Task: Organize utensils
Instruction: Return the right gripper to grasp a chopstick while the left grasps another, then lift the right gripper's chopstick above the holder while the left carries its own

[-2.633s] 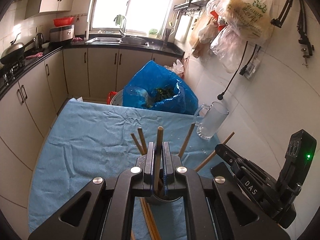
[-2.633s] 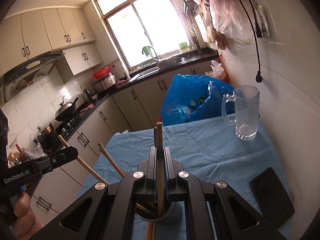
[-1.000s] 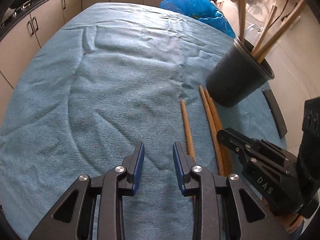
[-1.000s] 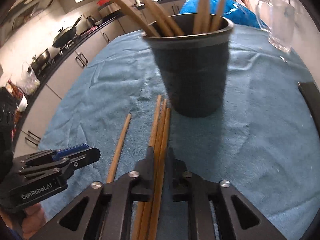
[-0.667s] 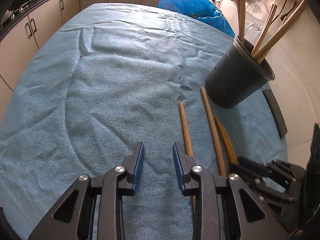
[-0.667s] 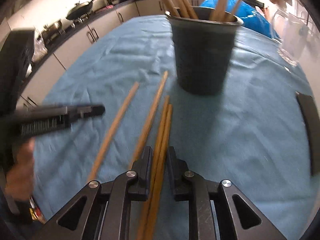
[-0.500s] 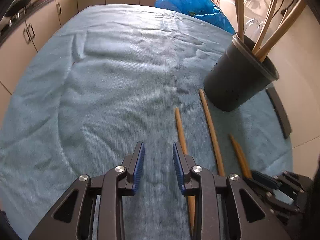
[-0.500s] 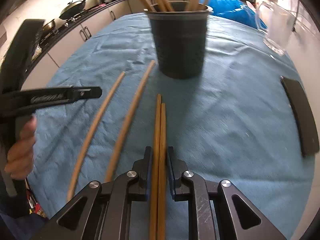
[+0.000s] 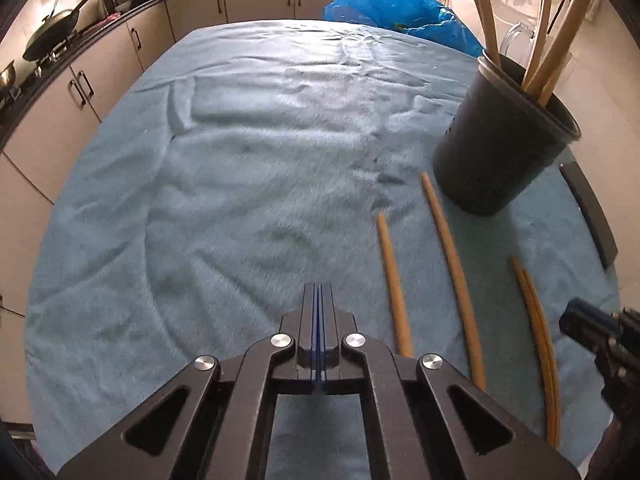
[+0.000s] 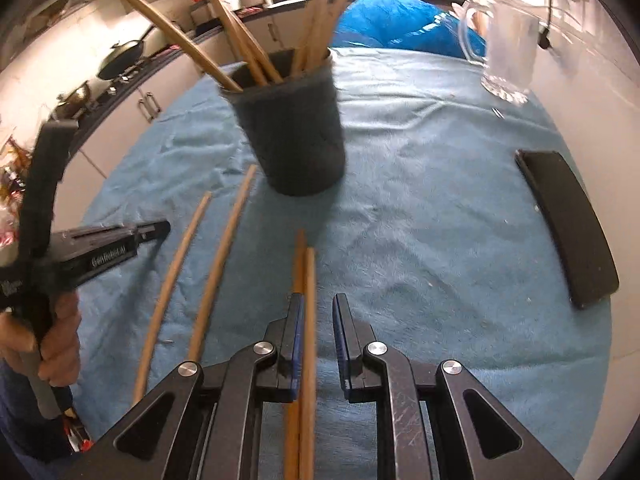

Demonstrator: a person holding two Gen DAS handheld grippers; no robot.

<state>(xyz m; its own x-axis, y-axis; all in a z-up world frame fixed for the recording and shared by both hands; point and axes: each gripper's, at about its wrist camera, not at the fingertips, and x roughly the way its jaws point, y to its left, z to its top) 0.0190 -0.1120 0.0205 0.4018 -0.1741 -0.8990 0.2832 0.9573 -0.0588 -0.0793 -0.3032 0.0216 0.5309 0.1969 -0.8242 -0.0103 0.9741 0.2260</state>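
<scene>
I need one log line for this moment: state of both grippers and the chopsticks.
left gripper: shut, empty | right gripper: open around chopstick pair on cloth | two chopsticks loose | holder: upright

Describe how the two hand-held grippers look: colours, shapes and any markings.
Both are black linkage frames with round silver pivot bolts. The left hand-held gripper and the right hand-held gripper have flat fingers lined with blue pads. In the right wrist view, the left one carries white "GenRobot.AI" lettering on its side. No cables show.

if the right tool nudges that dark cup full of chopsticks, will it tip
Possibly. The cup is tall for its base, and its chopsticks lean outward high above the rim, so it looks top-heavy. The fuzzy cloth would probably grip the base, making it tip rather than slide.
</scene>
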